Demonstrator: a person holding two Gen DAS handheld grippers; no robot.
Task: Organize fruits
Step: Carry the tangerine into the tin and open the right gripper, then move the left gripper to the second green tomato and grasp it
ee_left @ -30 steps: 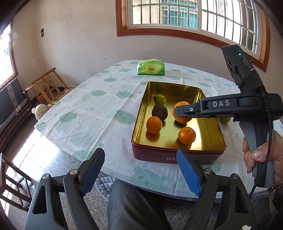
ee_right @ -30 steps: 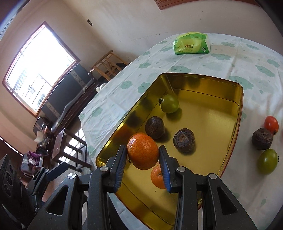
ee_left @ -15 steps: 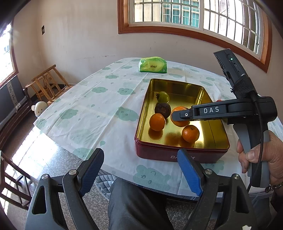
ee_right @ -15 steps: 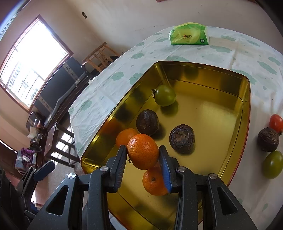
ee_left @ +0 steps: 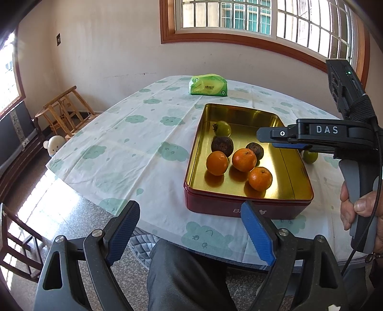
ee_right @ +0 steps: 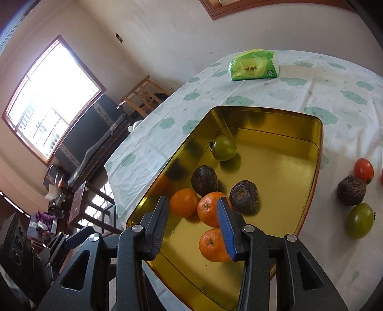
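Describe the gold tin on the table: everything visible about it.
The tin is a shallow rectangular metal box with rounded corners, shiny gold inside and dark red outside, with pale lettering partly showing on its near wall. It has no lid on and sits flat on the cloud-print tablecloth. Inside lie three oranges, two dark wrinkled fruits and one green fruit, clustered toward one side; the rest of the floor is bare and mirrors them. The right gripper hangs open above it.

- Bright daylight from window (ee_left: 263,16) ahead of me; side window (ee_right: 50,100) blown out.
- Gold tin (ee_left: 282,191) glares, fruit shadows soft.
- Fisheye bends edges; corners dark.
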